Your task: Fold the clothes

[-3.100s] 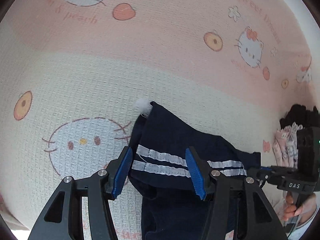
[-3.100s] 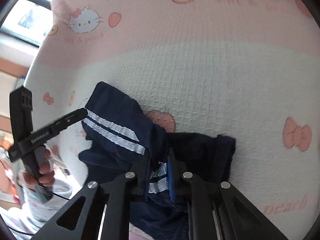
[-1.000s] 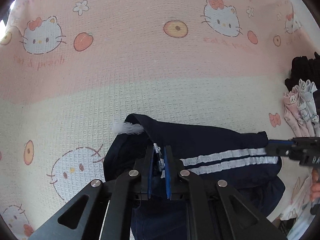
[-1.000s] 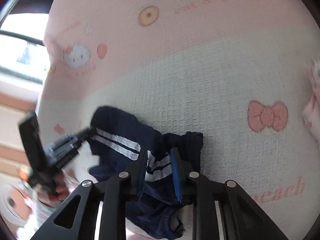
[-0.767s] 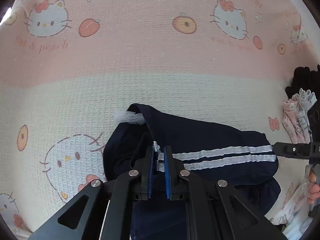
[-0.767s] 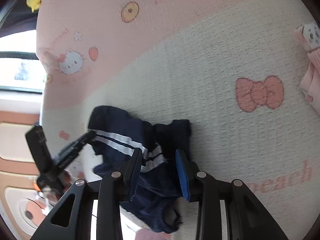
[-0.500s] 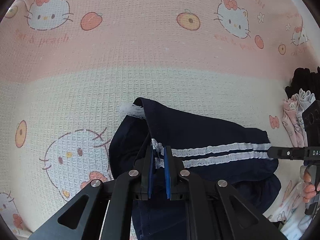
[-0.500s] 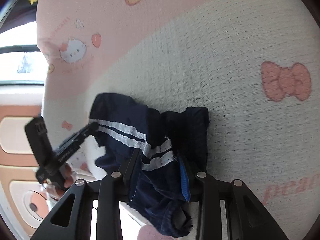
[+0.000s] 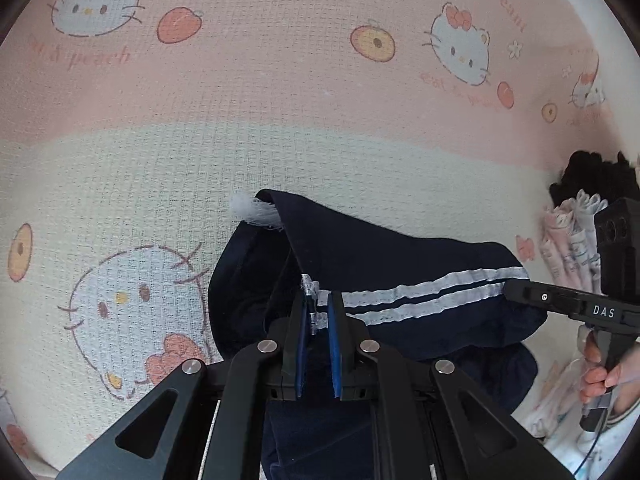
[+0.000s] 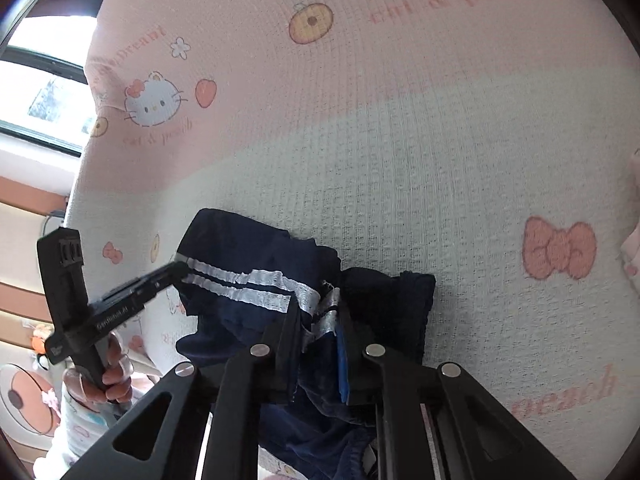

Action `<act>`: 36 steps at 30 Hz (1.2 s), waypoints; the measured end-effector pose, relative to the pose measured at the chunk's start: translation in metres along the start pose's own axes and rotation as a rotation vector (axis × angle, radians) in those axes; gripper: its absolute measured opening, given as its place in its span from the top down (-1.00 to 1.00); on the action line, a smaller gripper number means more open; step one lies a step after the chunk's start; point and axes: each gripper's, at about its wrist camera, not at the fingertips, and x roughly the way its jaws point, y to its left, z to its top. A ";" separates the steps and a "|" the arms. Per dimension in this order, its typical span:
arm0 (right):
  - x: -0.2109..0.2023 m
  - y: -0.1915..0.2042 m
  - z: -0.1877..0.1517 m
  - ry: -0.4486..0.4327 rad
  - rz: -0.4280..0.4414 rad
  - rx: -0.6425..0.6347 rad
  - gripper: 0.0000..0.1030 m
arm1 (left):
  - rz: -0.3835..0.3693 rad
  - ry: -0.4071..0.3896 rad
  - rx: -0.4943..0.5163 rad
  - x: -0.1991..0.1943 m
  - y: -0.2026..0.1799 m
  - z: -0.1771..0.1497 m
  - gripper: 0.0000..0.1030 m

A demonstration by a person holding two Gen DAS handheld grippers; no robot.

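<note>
Navy shorts point(image 9: 400, 256) held bunched above the blanket point(image 9: 280, 100); left gripper point(image 9: 318, 320) and right gripper point(image 10: 320, 324), at 6 o'clock, each pinched onto the striped edge; no neat fold is seen.

Right gripper point(image 10: 318, 316) newly clamped on navy garment point(image 10: 248, 248)

This was a home, most likely a bedroom. A soft waffle-weave blanket point(image 9: 280, 128) in pink and cream, printed with cartoon cats, peaches and bows, covered the bed. Small patterned clothes point(image 9: 568, 232) lay piled at its edge. A window point(image 10: 44, 92) let in daylight beside it, with a peach-coloured wall point(image 10: 28, 192) beneath.
</note>
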 end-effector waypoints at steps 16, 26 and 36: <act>-0.042 0.019 0.002 -0.045 -0.008 -0.053 0.76 | -0.163 0.029 -0.158 -0.034 0.038 0.007 0.83; -0.032 -0.001 0.001 -0.004 0.016 -0.004 0.75 | -0.251 0.163 -0.311 0.015 0.049 0.019 -0.09; -0.014 -0.024 -0.002 0.052 0.059 0.023 0.72 | -0.419 0.232 -0.357 0.032 0.047 0.019 -0.09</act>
